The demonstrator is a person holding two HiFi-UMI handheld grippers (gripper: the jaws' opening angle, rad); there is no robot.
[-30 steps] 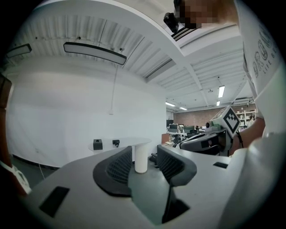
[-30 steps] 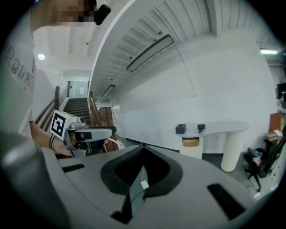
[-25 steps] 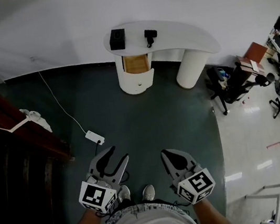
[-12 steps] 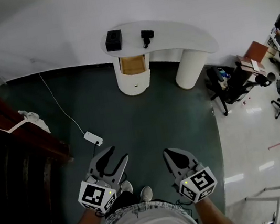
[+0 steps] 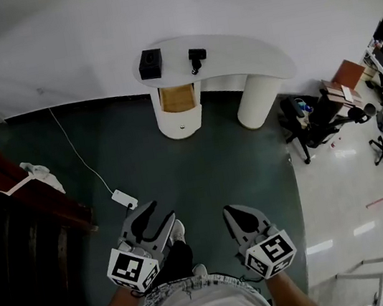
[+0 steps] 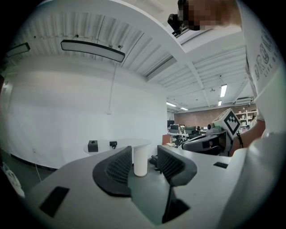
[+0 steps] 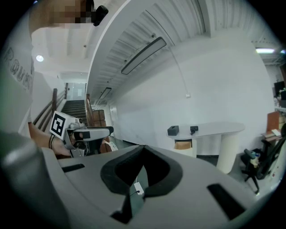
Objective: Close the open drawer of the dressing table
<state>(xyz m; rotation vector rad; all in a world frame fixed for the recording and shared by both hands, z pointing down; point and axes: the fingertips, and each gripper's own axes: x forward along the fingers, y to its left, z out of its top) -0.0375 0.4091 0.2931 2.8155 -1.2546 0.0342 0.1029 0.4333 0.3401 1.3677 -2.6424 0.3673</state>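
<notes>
Standing spot: the person is on the dark floor [image 5: 236, 156], well apart from the dressing table [image 5: 231, 44], which stands at 12 o'clock against the white wall.
Drawer: the drawer [image 5: 178, 98] juts out of the table's left pedestal with its wood-coloured inside showing; nothing touches it.
Left gripper: the left gripper [image 5: 157, 215] is held low at about 7 o'clock of the head view, fingers released and spread, with nothing between them.
Right gripper: the right gripper [image 5: 229, 211] is held low at about 5 o'clock, fingers clenched tip to tip on nothing.
Tabletop: a black box [image 5: 150, 62] and a small black gadget [image 5: 196, 56] sit on the top, just above the drawer.
Floor: a power strip [image 5: 124, 198] lies near the left gripper at its 11 o'clock, and its cable [image 5: 78, 149] trails off toward the wall.
Stage: my guess is approach only, with the push not yet begun.
Risk, walking: a step drifting toward 11 o'clock could catch the strip or cable.
Risk, pushing: a shove off-centre on the rounded front could skew the drawer and jam it, and a hard one could jolt the two black items above.
Risk, jaws: the spread left fingers could snag the drawer's rim, so the clenched right tip looks the safer pusher.
</notes>
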